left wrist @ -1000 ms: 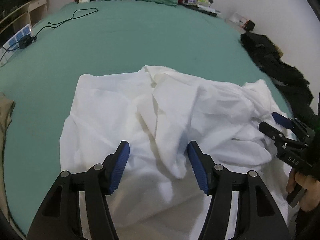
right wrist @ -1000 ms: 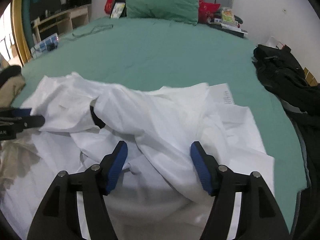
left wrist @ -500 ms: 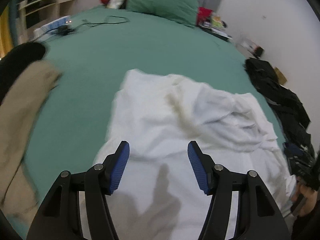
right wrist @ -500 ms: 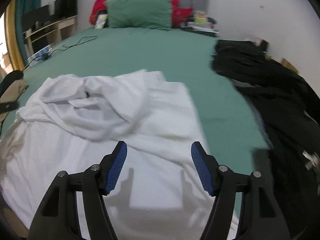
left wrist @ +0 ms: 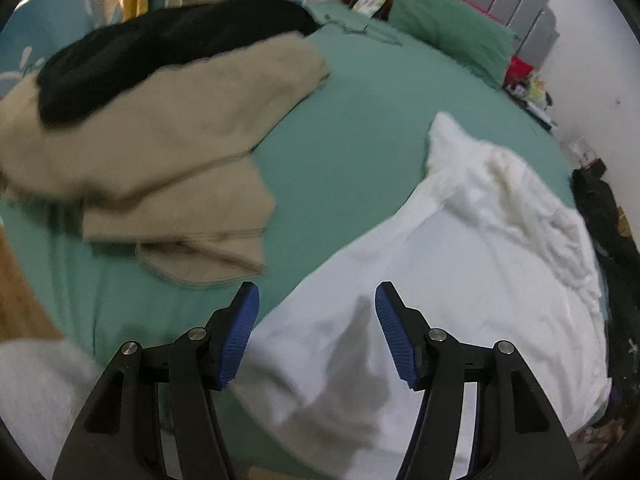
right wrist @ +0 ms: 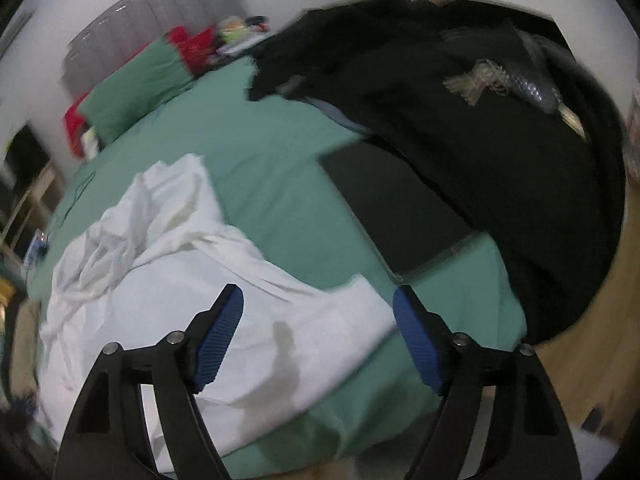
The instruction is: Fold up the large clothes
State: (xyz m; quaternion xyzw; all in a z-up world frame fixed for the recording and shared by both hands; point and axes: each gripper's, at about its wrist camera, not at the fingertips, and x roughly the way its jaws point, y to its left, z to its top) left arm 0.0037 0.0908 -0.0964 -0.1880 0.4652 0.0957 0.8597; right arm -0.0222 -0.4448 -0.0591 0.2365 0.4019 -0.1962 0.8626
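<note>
Left gripper (left wrist: pixel 317 334) wide, empty, over shirt (left wrist: pixel 460 280) left hem corner. Right gripper (right wrist: pixel 318 332) opening, empty, over shirt's right corner. Shirt on bed (left wrist: pixel 360 120), rumpled far end. Bare sheet both sides; beige pile (left wrist: pixel 160 140) left, black pile (right wrist: pixel 480 140) right.

Black left gripper (left wrist: pixel 317 328) and right gripper (right wrist: pixel 318 330), ribbed blue pads (left wrist: pixel 239 340), silver screws

Bed (left wrist: pixel 360 128), green sheet, filling most of both wrist views. On it: white garment (left wrist: pixel 480 280), crumpled, lower right of the left view; beige garment (left wrist: pixel 168 140), upper left, with a black garment (left wrist: pixel 160 52) on top of it; green pillow (left wrist: pixel 448 28) at the top; black clothes pile (right wrist: pixel 480 140), upper right of the right view; dark flat rectangular item (right wrist: pixel 396 208) beside that pile.
</note>
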